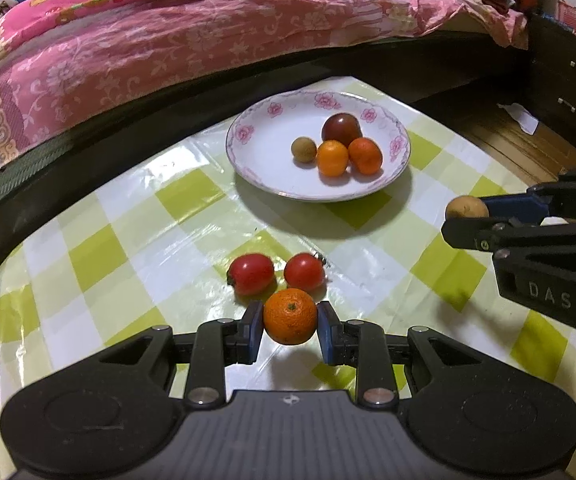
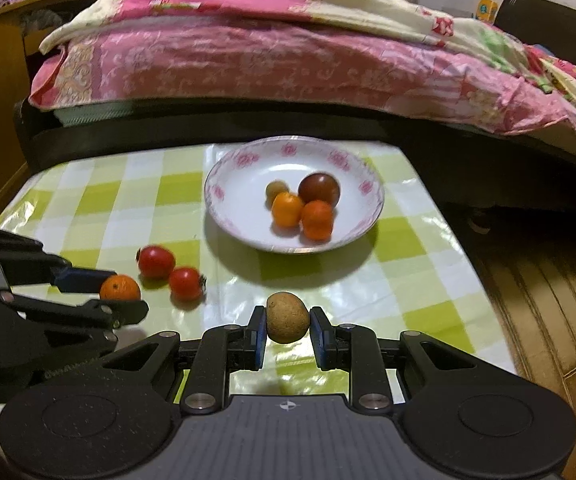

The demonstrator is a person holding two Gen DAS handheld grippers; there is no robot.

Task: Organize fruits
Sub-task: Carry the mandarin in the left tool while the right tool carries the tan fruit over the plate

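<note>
My left gripper (image 1: pixel 290 326) is shut on a small orange (image 1: pixel 290 316), held just above the checked tablecloth; it also shows in the right wrist view (image 2: pixel 120 288). My right gripper (image 2: pixel 287 328) is shut on a brown longan (image 2: pixel 287 317), which also shows in the left wrist view (image 1: pixel 466 208). Two red tomatoes (image 1: pixel 251 273) (image 1: pixel 304 271) lie on the cloth just beyond the orange. A white floral plate (image 1: pixel 259 152) at the back holds a dark tomato (image 1: pixel 341 129), two small oranges (image 1: pixel 332 157) (image 1: pixel 365 155) and a longan (image 1: pixel 304 149).
The table carries a green and white checked cloth (image 1: pixel 127 240). A bed with a pink floral quilt (image 1: pixel 147 40) runs along the far edge. A dark cabinet (image 1: pixel 568 92) and wooden floor (image 2: pixel 540 300) lie to the right of the table.
</note>
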